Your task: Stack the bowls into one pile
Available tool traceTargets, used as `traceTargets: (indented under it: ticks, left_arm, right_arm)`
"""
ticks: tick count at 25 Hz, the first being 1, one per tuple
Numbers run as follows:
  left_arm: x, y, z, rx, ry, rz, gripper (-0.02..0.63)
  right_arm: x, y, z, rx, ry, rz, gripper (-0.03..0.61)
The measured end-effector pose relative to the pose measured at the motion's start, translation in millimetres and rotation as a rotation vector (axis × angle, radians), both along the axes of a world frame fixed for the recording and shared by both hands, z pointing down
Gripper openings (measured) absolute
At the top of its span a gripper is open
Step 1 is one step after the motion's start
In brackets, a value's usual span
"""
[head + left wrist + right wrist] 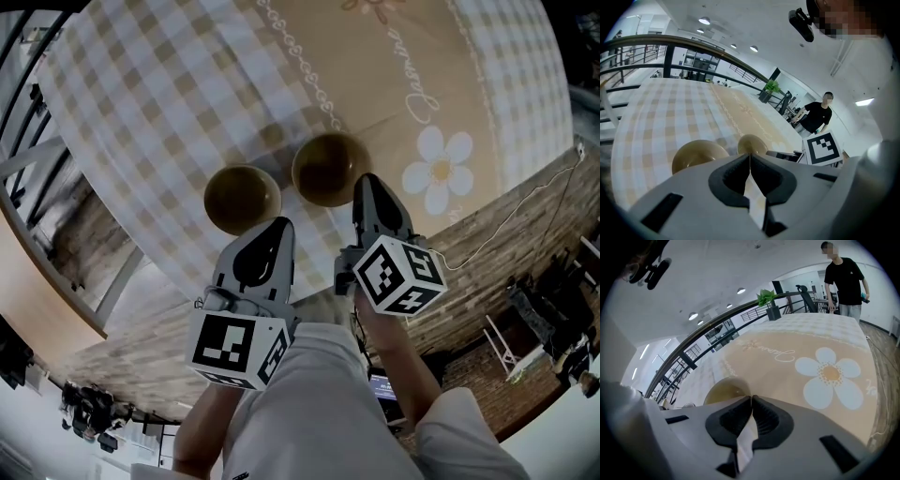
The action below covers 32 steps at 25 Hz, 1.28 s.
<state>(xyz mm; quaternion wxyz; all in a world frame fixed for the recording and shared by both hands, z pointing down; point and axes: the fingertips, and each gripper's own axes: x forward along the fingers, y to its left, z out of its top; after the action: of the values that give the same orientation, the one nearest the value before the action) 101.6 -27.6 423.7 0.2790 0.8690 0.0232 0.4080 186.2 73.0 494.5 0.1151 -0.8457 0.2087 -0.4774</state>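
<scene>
Two brownish bowls sit near each other but apart on the checked tabletop point(169, 84) in the head view, the left bowl point(242, 198) just ahead of the left gripper point(273, 228) and the right bowl point(329, 169) just ahead of the right gripper point(367, 185). Left gripper view shows both bowls past fingers point(733, 176) pressed together on nothing, and the right gripper view is the same deal, fingers closed up and empty. They look rigid, light-ish, smooth and maybe chippable, so I'd pinch one by the rim wall and lower it gently.
</scene>
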Motion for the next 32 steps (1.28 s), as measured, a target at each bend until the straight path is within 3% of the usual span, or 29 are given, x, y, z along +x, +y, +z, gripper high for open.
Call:
traceTargets:
  ticks: [15, 32]
  left_arm:
    - [-7.9, -2.0, -12.5, 0.014, 0.022, 0.009, 0.026]
    - [-38.4, -9.4, -60.1, 0.054, 0.104, -0.032, 0.026]
  right_arm:
    - [-1.7, -1.2, -18.7, 0.039, 0.024, 0.027, 0.037]
    - [-21.7, 5.7, -86.0, 0.048, 0.128, -0.006, 0.037]
